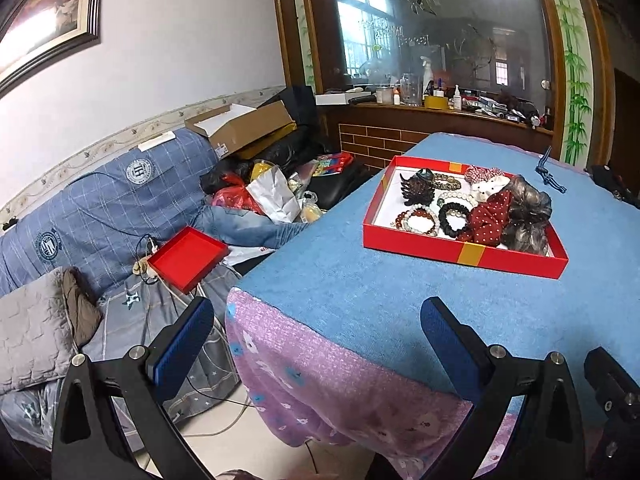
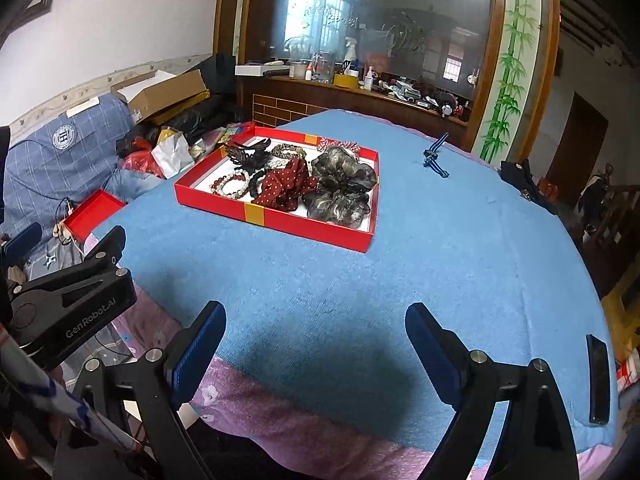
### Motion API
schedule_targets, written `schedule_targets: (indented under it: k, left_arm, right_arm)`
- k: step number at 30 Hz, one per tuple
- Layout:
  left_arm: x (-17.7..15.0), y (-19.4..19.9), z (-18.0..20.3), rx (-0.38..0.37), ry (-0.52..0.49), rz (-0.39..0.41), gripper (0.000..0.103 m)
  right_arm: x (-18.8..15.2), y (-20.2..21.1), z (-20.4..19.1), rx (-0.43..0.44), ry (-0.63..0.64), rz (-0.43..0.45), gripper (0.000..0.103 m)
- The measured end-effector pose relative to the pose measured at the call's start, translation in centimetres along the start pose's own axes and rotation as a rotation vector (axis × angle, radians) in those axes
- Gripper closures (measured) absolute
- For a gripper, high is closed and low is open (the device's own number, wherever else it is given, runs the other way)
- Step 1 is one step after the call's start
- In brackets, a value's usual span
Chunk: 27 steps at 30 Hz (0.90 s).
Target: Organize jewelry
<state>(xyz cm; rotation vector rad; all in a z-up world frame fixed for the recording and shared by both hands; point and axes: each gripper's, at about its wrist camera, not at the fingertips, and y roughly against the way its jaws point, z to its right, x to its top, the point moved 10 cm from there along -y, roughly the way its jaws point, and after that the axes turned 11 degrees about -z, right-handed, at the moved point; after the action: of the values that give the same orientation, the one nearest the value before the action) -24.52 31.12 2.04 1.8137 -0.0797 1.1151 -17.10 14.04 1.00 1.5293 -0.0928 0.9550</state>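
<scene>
Both claws stand wide apart and empty: the left gripper [image 1: 316,344] hangs off the near corner of the table [image 1: 360,288], the right gripper [image 2: 316,344] above the blue cloth. The jewelry sits well ahead in the red tray [image 2: 256,213], beaded bracelets [image 2: 232,184], a dark claw clip [image 2: 248,154] and scrunchies [image 2: 340,184] crowded together and touching. The likely trouble is a pinch catching two neighbours at once, or a finger nudging the light tray across the cloth. The blue cord [image 2: 434,158] lies apart, outside the tray.
</scene>
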Motion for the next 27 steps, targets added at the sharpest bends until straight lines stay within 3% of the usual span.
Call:
schedule_targets:
  k: [27]
  left_arm:
    - [-0.81, -0.46, 0.50, 0.003, -0.031, -0.016, 0.000]
  right_arm:
    - [-0.53, -0.58, -0.40, 0.010, 0.004, -0.027, 0.009]
